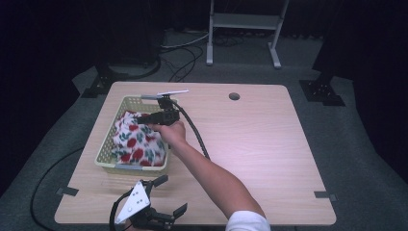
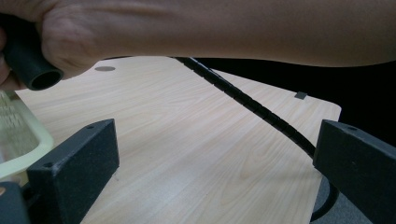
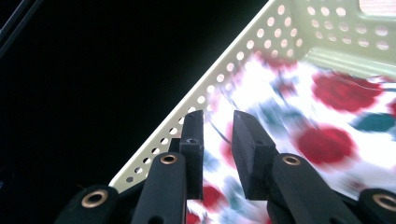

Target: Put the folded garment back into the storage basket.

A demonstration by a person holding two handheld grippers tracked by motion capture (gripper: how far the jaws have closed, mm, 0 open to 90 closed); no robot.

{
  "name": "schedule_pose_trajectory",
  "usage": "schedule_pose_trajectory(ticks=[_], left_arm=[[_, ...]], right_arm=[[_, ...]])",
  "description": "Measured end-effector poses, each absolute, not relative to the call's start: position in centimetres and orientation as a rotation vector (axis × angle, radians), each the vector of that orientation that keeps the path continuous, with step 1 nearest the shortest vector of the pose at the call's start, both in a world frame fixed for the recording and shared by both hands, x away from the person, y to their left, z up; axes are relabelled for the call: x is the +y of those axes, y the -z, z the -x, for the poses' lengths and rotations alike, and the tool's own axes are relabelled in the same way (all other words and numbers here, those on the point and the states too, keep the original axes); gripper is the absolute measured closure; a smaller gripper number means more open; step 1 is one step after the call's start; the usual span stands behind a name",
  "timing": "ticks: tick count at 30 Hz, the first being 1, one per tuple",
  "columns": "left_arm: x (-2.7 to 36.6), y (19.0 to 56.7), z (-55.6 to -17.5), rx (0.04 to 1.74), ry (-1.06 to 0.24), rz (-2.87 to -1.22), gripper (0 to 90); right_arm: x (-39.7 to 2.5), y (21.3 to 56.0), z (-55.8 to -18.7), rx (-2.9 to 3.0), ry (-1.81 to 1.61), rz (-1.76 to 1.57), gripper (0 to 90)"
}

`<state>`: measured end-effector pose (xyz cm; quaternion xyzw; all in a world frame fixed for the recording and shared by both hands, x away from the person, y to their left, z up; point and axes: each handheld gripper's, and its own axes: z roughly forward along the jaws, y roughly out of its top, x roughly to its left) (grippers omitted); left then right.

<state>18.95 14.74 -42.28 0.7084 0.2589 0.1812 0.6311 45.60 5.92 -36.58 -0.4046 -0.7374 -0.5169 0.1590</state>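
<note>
Right gripper (image 3: 217,154), jaws narrowly parted and empty, hovers over soft, limp floral cloth (image 1: 137,139) in basket (image 1: 103,155) at 10 o'clock on tabletop (image 1: 260,139); pinch a raised fold.

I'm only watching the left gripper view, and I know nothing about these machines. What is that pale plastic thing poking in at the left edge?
Observer: It's a corner of a pale yellow, rectangular plastic basket with perforated walls, standing on the left part of the light wooden table.
Operator: And the bare arm across the top of my picture, where does it lead?
Observer: It reaches into that basket. Its hand holds the right hand-held gripper, with its jaws slightly apart, just above a crumpled white cloth with red flowers and green leaves.
</note>
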Motion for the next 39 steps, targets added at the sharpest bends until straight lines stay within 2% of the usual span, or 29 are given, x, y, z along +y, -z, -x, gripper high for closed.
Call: schedule_pose_trajectory(ticks=[15,22,23,24,26,28,30,32,34,39], left_arm=[[14.6,42.3,-18.9,0.588,-0.416,-1.627,0.0],[14.4,42.3,-18.9,0.581,-0.414,-1.633,0.0],[14.4,42.3,-18.9,0.581,-0.414,-1.634,0.0],[14.3,42.4,-18.9,0.583,-0.413,-1.633,0.0],[14.3,42.4,-19.0,0.587,-0.413,-1.632,0.0],[14.3,42.4,-19.1,0.587,-0.413,-1.633,0.0],[14.2,42.4,-19.1,0.584,-0.412,-1.637,0.0],[14.1,42.5,-19.1,0.584,-0.41,-1.638,0.0],[14.0,42.5,-19.1,0.583,-0.411,-1.639,0.0],[13.9,42.5,-19.2,0.581,-0.4,-1.641,0.0]], right_arm=[[5.0,36.4,-45.3,-2.142,1.456,1.141,62.7],[4.2,35.8,-45.0,-2.144,1.483,1.139,51.0],[3.9,35.6,-44.9,-2.133,1.496,1.156,42.0],[3.9,35.6,-44.9,-2.133,1.496,1.156,42.0],[3.2,35.2,-44.8,-2.123,1.511,1.176,34.4],[3.1,35.1,-44.7,-2.12,1.515,1.177,32.8],[2.6,34.9,-44.6,-2.125,1.524,1.166,26.3],[2.3,34.7,-44.5,-2.126,1.52,1.158,24.5],[1.7,34.4,-44.5,-2.106,1.545,1.136,18.7],[0.2,33.8,-44.2,-2.064,1.597,1.09,13.0]])
